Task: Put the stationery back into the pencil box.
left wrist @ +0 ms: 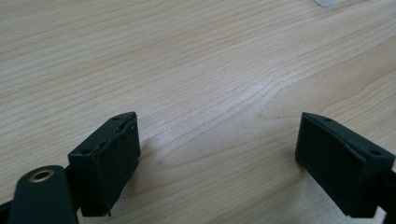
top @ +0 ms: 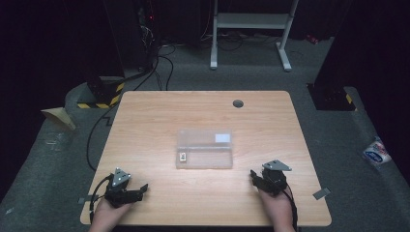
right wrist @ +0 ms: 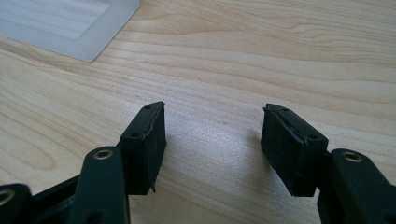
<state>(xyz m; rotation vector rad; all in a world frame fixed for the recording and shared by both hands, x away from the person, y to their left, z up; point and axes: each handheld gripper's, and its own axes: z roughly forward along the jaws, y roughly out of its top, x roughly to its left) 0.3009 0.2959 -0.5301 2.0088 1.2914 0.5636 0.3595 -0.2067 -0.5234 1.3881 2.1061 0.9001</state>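
1. One clear plastic box (top: 204,148) lies flat near the middle of the wooden table (top: 159,111), a little toward the near edge, its lid closed.
2. The box carries two small marks: a white label (top: 222,137) at its far right corner and a small dark-and-white tag (top: 183,156) near its near left corner. Writing on either is too small to read.
3. Two hand-held grippers rest near the table's near edge, one at each side, both well apart from the box.
4. The left gripper (left wrist: 217,154), by the near left corner, has its jaws standing wide with only bare wood grain between them.
5. The right gripper (right wrist: 212,140), toward the near right corner, has its jaws parted, somewhat narrower, holding nothing; a corner of the box shows at the upper left of the right gripper view.
6. One round grey cable port (top: 238,103) sits close to the table's far edge, right of centre.
7. On the floor to the right lies one white-and-blue packet (top: 376,152); its print cannot be read.
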